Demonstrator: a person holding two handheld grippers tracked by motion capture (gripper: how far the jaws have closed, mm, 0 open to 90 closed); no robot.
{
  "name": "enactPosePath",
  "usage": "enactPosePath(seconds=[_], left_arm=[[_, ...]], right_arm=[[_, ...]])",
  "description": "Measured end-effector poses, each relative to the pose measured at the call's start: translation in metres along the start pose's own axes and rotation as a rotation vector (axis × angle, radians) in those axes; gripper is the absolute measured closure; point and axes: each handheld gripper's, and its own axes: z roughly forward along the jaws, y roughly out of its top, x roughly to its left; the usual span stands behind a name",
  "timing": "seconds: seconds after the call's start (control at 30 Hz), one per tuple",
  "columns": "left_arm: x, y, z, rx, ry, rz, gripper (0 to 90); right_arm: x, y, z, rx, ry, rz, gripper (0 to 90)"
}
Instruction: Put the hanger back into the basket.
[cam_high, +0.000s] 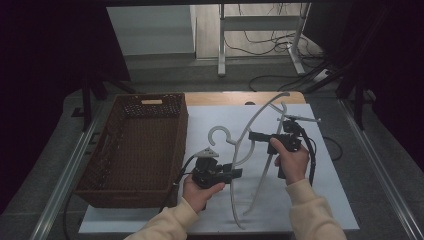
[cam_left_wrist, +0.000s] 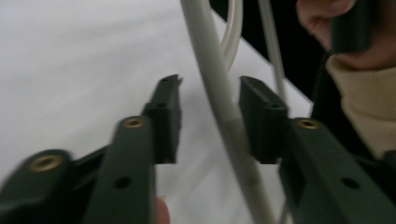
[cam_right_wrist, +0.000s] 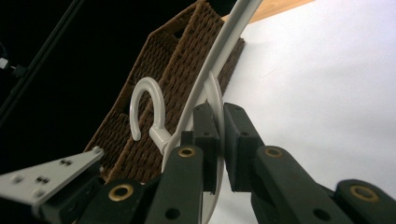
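Both grippers are on the white hanger (cam_high: 250, 150), one at each end of my reach. My right gripper (cam_high: 255, 135) has its jaws pressed together on a thin loop of the hanger near its neck; in the right gripper view that loop (cam_right_wrist: 215, 112) runs straight through the narrow slit between the pads, with the hook (cam_right_wrist: 148, 109) curling just beside them. My left gripper (cam_left_wrist: 210, 116) stands part open around the lower arm of the hanger: the white bar (cam_left_wrist: 219, 93) passes between the two pads, close against the right-hand one (whether it actually touches I cannot tell through the blur) and clear of the other, so nothing is clamped there.

From the high view the hanger is lifted and tilted over the middle of the white sheet (cam_high: 330, 200), its hook toward the left edge and its long arm sweeping down to the near edge, where the tip seems to meet the sheet. My left gripper (cam_high: 235, 173) sits near the sheet's near-left part, my right one further toward the centre. A brown woven basket (cam_high: 135, 150) stands along the left edge of the sheet, well apart from the jaws
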Motion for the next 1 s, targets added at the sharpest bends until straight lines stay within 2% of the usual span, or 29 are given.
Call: enactPosePath(seconds=[0.07,0.17,0.2,0.27,0.37,0.5,0.53,0.57,0.63,0.77,0.9,1.0], left_arm=[[0.0,0.001,-0.001,-0.008,0.005,-0.002,73.3],[0.002,0.001,-0.003,-0.002,0.004,-0.011,75.7],[0.003,0.002,-0.005,-0.015,0.021,-0.02,76.8],[0.007,0.002,-0.009,-0.034,0.022,-0.039,79.3],[0.006,0.003,-0.011,-0.031,0.025,-0.029,79.6],[0.004,0.002,-0.011,-0.034,0.028,-0.018,79.8],[0.005,0.003,-0.012,-0.034,0.037,-0.014,79.8],[0.006,0.003,-0.012,-0.034,0.04,-0.012,79.7],[0.006,0.003,-0.014,-0.046,0.046,-0.012,79.8],[0.008,0.004,-0.017,-0.058,0.048,-0.017,79.8],[0.007,0.004,-0.016,-0.055,0.044,-0.014,79.8],[0.008,0.004,-0.016,-0.053,0.05,-0.015,79.7]], right_arm=[[0.0,-0.001,0.001,0.002,0.0,-0.002,83.7],[0.0,-0.002,0.002,-0.001,0.003,-0.005,83.4],[0.0,-0.002,0.002,0.003,0.012,-0.006,82.5],[0.0,-0.002,0.001,0.004,0.028,0.0,81.8],[0.0,-0.002,0.0,-0.002,0.043,0.001,79.5],[0.001,-0.001,0.001,0.008,0.033,-0.028,73.4],[0.001,-0.001,0.001,0.029,0.027,-0.057,64.7],[0.002,-0.001,0.001,0.026,0.029,-0.068,58.1],[0.003,0.0,0.0,0.025,0.022,-0.086,49.9],[0.008,-0.001,-0.005,0.02,-0.015,-0.169,32.4],[0.016,-0.006,-0.01,0.057,-0.047,-0.262,21.4],[0.02,-0.008,-0.016,0.069,-0.054,-0.275,13.6]])
